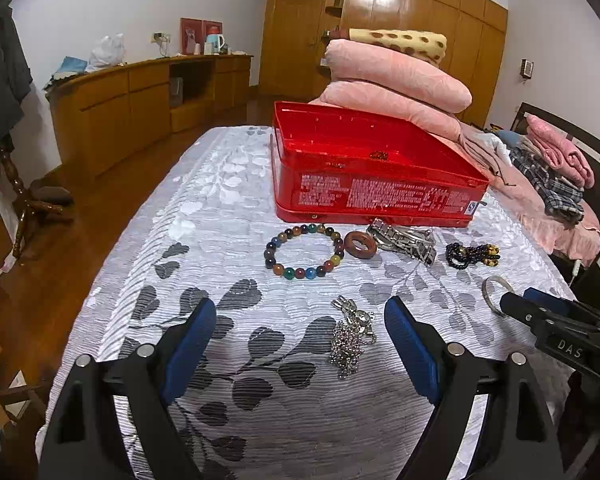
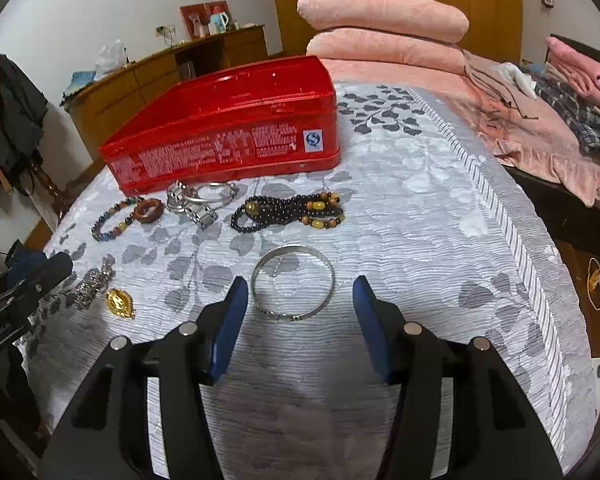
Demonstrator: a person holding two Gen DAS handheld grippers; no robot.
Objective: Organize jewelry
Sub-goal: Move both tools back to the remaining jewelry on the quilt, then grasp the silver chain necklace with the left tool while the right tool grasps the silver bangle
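An open red tin box (image 1: 372, 168) stands on the patterned bedspread (image 1: 220, 208); it also shows in the right wrist view (image 2: 228, 128). In front of it lie a coloured bead bracelet (image 1: 304, 251), a brown ring (image 1: 360, 244), a metal watch band (image 1: 404, 240) and a black bead strand (image 1: 472, 255). A silver chain (image 1: 352, 334) lies between the fingers of my open left gripper (image 1: 300, 320). A silver bangle (image 2: 292, 282) lies between the fingers of my open right gripper (image 2: 300, 296). A gold pendant (image 2: 120, 303) lies to its left.
Folded pink blankets (image 1: 396, 80) are stacked behind the box. Clothes (image 1: 552, 176) lie on the bed at right. A wooden sideboard (image 1: 132, 104) and wardrobe (image 1: 380, 40) stand at the back. The bed edge drops to a wooden floor (image 1: 60, 248) on the left.
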